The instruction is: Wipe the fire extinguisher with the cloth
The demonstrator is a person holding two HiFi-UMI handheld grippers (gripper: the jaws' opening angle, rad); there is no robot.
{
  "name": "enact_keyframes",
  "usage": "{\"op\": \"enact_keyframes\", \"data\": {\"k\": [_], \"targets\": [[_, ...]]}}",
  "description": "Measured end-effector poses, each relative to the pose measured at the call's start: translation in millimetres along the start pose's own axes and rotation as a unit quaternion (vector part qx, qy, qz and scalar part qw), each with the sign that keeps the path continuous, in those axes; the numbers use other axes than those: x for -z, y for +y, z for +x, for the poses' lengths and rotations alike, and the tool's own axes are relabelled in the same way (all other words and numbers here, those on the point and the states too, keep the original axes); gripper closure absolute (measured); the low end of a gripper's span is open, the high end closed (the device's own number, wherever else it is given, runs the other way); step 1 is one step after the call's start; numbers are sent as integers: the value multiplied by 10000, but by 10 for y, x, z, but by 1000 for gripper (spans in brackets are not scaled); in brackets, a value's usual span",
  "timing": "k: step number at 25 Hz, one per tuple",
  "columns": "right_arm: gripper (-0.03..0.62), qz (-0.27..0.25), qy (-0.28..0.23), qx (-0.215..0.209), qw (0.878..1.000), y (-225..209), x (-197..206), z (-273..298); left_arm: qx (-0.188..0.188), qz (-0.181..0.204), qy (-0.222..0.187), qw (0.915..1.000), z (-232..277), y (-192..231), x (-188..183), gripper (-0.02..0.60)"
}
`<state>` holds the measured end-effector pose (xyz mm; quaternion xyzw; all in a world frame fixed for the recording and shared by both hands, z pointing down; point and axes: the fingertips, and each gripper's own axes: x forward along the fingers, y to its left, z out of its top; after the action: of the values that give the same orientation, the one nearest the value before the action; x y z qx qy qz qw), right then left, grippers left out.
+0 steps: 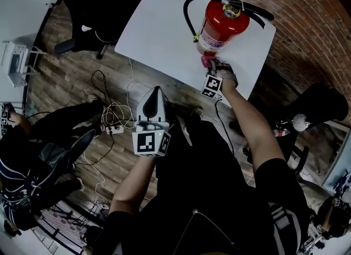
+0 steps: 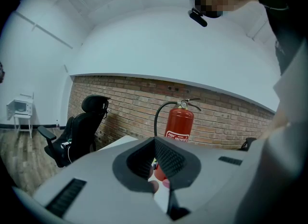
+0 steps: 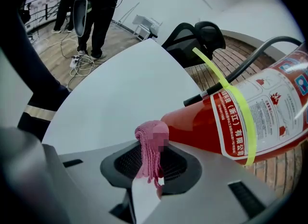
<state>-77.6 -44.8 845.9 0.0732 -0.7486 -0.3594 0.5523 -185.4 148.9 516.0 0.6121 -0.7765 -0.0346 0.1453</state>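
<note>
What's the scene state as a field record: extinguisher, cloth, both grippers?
extinguisher: red cylindrical fire extinguisher, upright near the edge of the white table
cloth: pink knitted cloth, bunched, at the extinguisher's lower body, looks to be touching it
right gripper: shut on the cloth, at the extinguisher's base
left gripper: shut, empty, held off the table, facing the extinguisher

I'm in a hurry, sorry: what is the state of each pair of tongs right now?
Left tongs: shut, nothing between them.
Right tongs: shut on the pink cloth.
</note>
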Motion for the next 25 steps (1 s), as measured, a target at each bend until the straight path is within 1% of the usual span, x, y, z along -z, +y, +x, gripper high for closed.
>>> {"op": "enact_keyframes", "data": {"k": [8,15,25], "targets": [[488,-80,65,362,9993,-130,6,-101,127,-80,4,9999,56,59,-22,571],[488,7,106,514,9986,-272,-29,-284,283,-53,-16,9996,212,180,-167,571],[488,137,95,691,9975,-474,-79,-544,580,2,-57,9983,360,121,-337,571]]}}
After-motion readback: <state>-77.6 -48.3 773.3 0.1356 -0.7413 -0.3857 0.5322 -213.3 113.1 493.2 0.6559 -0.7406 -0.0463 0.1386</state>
